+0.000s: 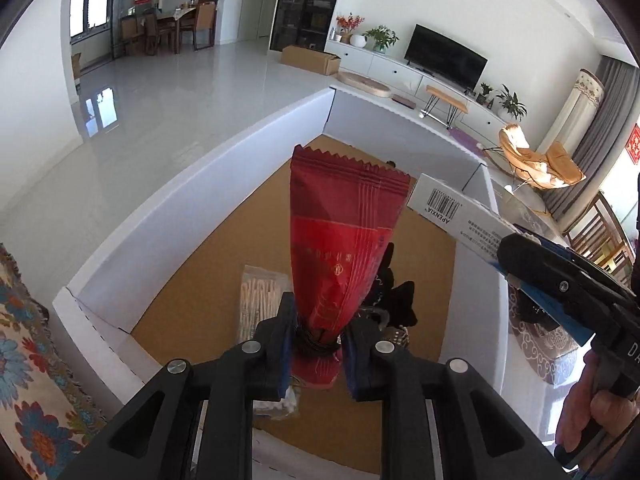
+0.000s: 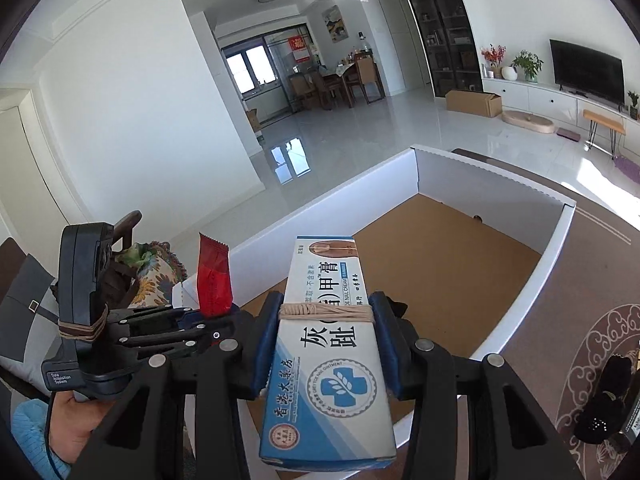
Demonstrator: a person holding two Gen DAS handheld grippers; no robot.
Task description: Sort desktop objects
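left tool [image 1: 316,344]: clamped on red packet [image 1: 340,248], centre frame, held over white box [image 1: 168,200] for dropping | right tool [image 2: 326,344]: gripping ointment carton [image 2: 332,344], lower centre, likely same destination

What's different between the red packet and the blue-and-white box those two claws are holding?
The red packet is a soft, crinkly wrapper with a zigzag end; the blue-and-white box is a stiff, flat-sided carton. The packet is gathered near its lower end by a dark band; the box has a tan rubber band around its middle. The packet is plain red, the box covered in large print. Both are gripped between fingers above the white-walled tray.
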